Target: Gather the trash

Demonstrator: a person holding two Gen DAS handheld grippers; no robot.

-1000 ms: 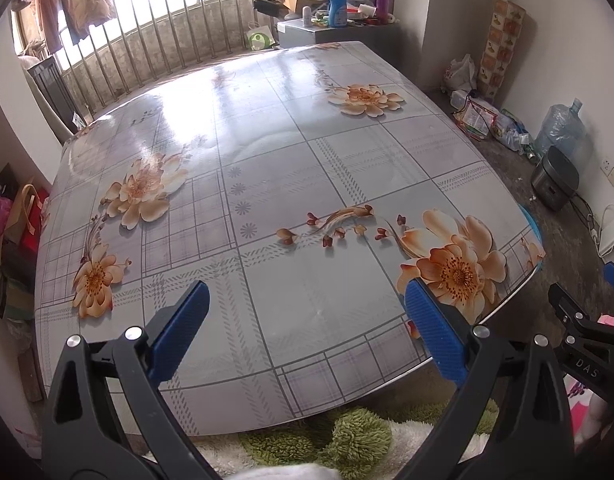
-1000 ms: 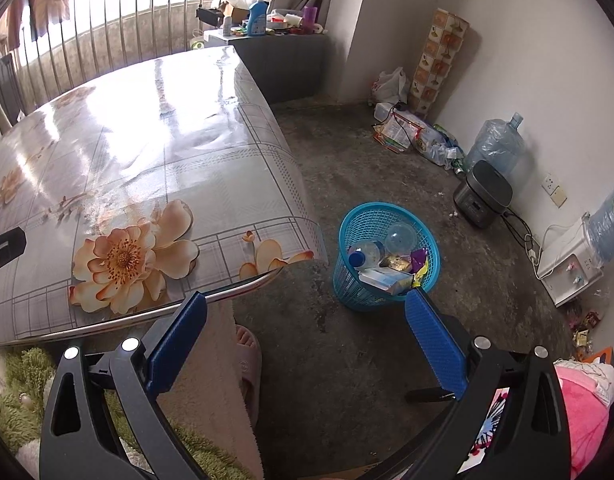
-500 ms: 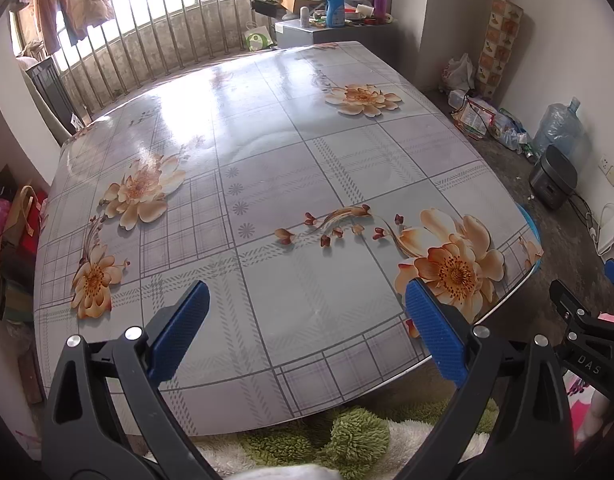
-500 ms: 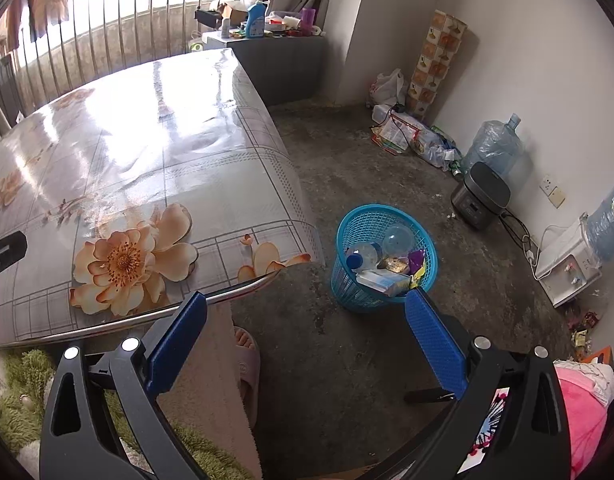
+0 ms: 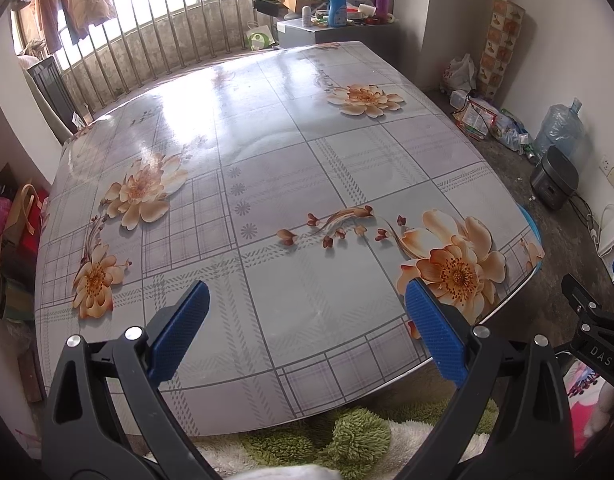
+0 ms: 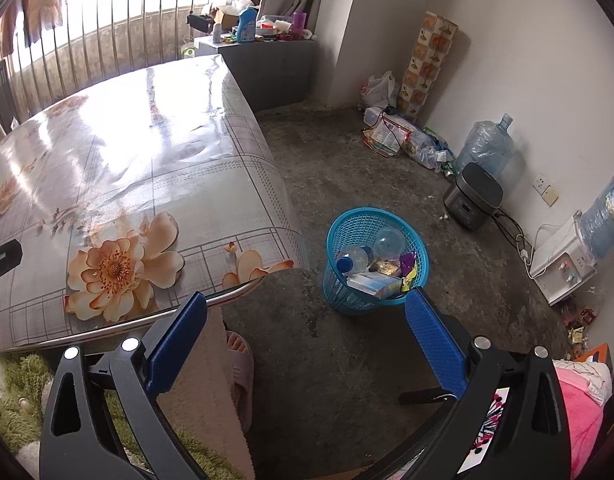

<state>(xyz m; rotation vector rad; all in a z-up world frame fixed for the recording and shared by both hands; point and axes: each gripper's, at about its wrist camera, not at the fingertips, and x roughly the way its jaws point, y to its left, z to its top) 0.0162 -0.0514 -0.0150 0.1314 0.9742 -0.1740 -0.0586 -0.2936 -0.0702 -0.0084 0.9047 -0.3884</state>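
Both tongs spread wide and empty, left gripper (image 5: 305, 322) over the glossy flower-print table (image 5: 267, 152), right gripper (image 6: 307, 326) above the trash-filled round blue plastic mesh basket (image 6: 421, 250) on the floor; risk: knocking that light basket over, spilling collected litter.

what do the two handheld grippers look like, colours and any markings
Both match: the left gripper and right gripper have black plastic clamp-style arms with silver rivets and blue textured finger pads. In the left view, white letters "DAS" show on the right gripper's black body.
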